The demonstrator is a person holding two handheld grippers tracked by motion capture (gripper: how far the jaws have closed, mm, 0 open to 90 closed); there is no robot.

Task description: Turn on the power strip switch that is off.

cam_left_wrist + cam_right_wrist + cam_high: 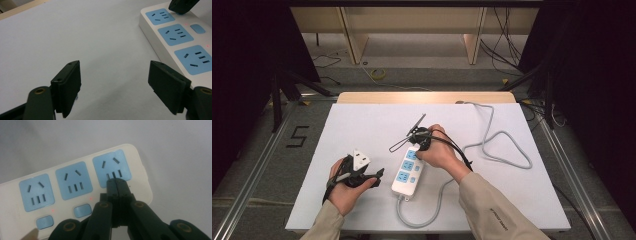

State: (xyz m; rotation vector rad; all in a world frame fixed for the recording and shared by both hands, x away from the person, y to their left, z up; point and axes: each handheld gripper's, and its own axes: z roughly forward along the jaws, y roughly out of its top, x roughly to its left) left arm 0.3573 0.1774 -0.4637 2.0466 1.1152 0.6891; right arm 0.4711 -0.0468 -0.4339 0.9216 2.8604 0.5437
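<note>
A white power strip point(408, 173) with three blue sockets lies near the middle of the white table point(362, 125). My right gripper point(417, 147) is shut, and its tips rest on the strip's far end beside the last socket point(111, 167). In the right gripper view the closed jaws point(116, 183) press where that socket's switch would be; two blue switches point(82, 210) show beside them, each with a small red light. My left gripper point(378, 176) is open just left of the strip, nothing between its pads point(67, 87). The strip point(175, 37) lies at its right.
The strip's grey cable point(499, 147) leaves its near end, curls along the front edge and loops over the right half of the table. A wooden frame point(412, 30) stands beyond the far edge. Dark curtains flank both sides.
</note>
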